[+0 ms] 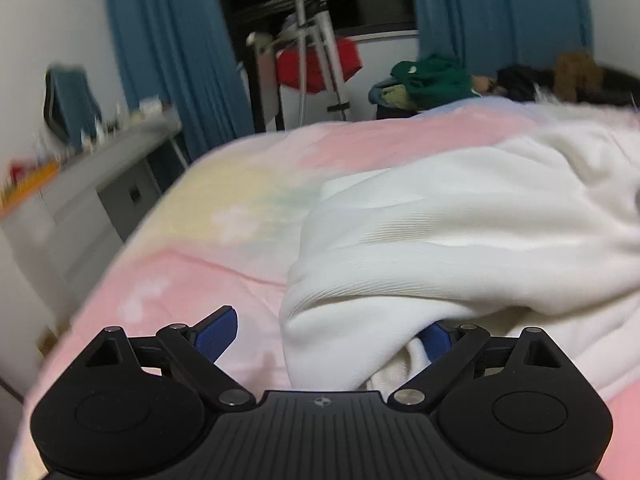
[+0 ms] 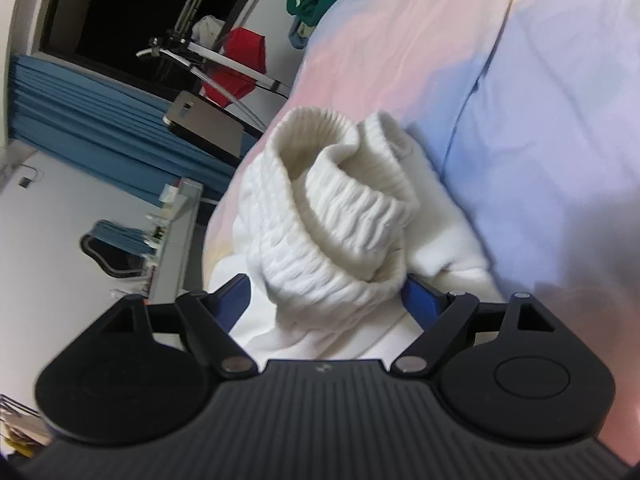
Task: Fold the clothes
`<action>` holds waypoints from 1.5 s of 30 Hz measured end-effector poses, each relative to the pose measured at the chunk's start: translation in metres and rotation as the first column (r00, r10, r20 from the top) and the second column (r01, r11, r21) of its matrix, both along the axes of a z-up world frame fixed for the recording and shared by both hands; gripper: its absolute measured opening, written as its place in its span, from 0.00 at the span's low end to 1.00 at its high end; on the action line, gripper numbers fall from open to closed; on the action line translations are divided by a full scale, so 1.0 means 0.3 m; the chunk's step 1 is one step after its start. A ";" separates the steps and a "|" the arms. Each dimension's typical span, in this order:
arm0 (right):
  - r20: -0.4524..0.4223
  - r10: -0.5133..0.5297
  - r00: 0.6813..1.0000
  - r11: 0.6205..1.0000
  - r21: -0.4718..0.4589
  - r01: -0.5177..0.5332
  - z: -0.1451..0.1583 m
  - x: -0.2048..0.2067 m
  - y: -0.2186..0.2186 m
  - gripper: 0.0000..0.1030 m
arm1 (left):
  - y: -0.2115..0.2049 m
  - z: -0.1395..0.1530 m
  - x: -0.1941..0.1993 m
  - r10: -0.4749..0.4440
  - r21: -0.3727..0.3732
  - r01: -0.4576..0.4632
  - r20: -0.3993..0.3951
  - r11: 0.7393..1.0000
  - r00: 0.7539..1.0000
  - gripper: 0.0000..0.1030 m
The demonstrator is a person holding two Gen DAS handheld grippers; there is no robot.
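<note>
A white knitted garment (image 1: 460, 240) lies bunched on a bed cover (image 1: 200, 240) of pastel pink, yellow and blue. My left gripper (image 1: 326, 336) stands open at the garment's near left edge. A fold of the cloth drapes over its right blue pad (image 1: 436, 338), while the left pad (image 1: 216, 332) is bare above the cover. In the right wrist view the garment's ribbed cuff (image 2: 340, 208) curls up between the wide-open fingers of my right gripper (image 2: 328, 298). Its left pad (image 2: 236, 300) is apart from the cloth; the right pad (image 2: 420, 296) is partly hidden behind the cuff.
A pile of green and dark clothes (image 1: 436, 76) sits at the bed's far end. Beyond the bed stand a drying rack with a red item (image 1: 316, 64), blue curtains (image 1: 168, 60) and a dark window. A grey desk (image 1: 100, 184) with small items runs along the left.
</note>
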State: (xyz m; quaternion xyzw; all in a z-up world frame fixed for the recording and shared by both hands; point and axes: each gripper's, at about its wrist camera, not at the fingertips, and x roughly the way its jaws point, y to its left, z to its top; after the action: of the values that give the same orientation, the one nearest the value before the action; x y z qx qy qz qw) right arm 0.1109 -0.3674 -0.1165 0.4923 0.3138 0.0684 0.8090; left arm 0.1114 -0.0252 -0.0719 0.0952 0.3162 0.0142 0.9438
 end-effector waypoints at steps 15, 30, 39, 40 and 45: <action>0.045 -0.043 0.998 0.984 -0.171 0.050 0.006 0.024 0.064 0.55 | -0.034 -0.017 -0.045 0.017 0.013 -0.017 0.045 1.000 0.999 0.91; 0.088 -0.058 0.994 0.948 -0.307 0.082 0.053 0.006 -0.013 0.45 | 0.075 -0.009 -0.069 0.024 -0.156 -0.019 0.026 0.988 0.999 0.95; 0.089 -0.044 0.995 0.927 -0.369 0.074 0.067 -0.026 0.015 0.53 | 0.097 -0.002 -0.077 0.039 -0.161 -0.034 0.029 0.986 0.999 0.94; 0.086 -0.053 0.995 0.919 -0.386 0.082 0.073 -0.029 0.025 0.56 | 0.098 -0.002 -0.076 0.041 -0.162 -0.036 0.028 0.986 0.999 0.94; 0.066 -0.072 0.995 0.871 -0.482 0.095 0.080 -0.032 0.064 0.73 | 0.102 -0.001 -0.074 0.049 -0.167 -0.044 0.023 0.985 0.999 0.94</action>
State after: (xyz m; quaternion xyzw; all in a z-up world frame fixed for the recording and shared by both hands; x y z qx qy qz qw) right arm 0.1015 -0.3482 -0.0925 0.2853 0.2808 -0.0359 0.9157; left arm 0.0894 0.0052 -0.0721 0.0085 0.3057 0.0110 0.9520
